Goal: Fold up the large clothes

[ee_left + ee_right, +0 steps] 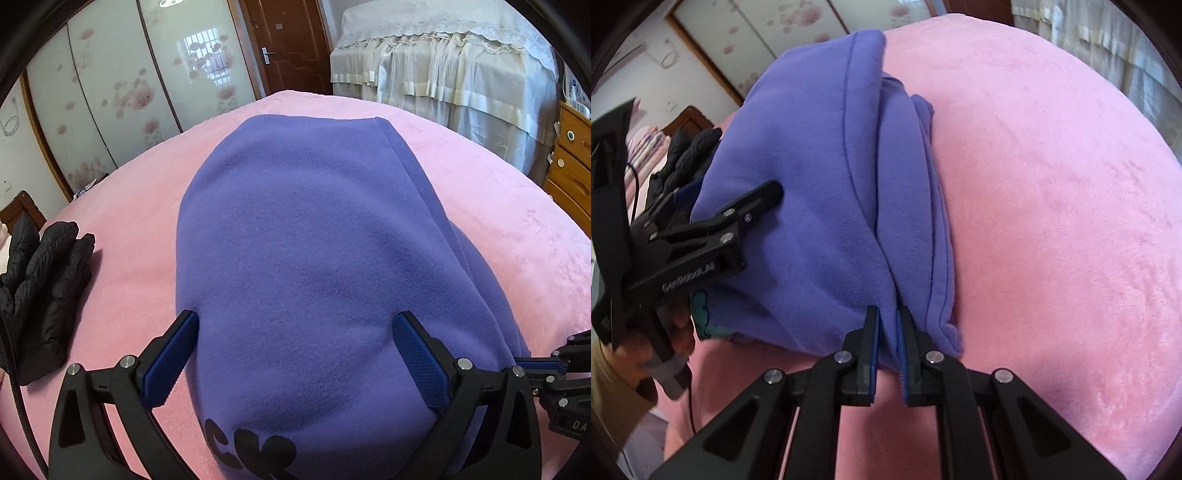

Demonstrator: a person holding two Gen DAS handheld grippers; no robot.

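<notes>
Purple sweatshirt (306, 236) is lying on the pink bed (129, 236), roughly mid-bed, running from the near edge toward the far edge. It reads to me as mostly folded: a compact oblong, top face smooth, with layered edges stacked along its right side in the right wrist view. Black printed lettering shows at the near end.

Left gripper (295, 354): jaws spread wide, one blue pad at the garment's left edge, the other on top of the fabric. Nothing is pinched; it looks to be resting on or just over the top layer, and I can't tell which.

Right gripper (888, 347): jaws nearly pressed together, pinching a fold of the sweatshirt's near right edge between the blue pads.

My estimate: side folds done, and what's left is probably one more fold lengthwise or end-to-end, plus squaring up the loose layered edge on the right. I can't confirm the sleeves are tucked, since they're hidden.

Black puffer jacket (44, 291) is bunched near the left edge of the bed, well apart from the sweatshirt. I can't tell if it counts as folded.

Containers: no basket, bin or box is visible. A wooden drawer unit (572, 166) stands beyond the bed's right edge, its drawers closed, contents unseen.
</notes>
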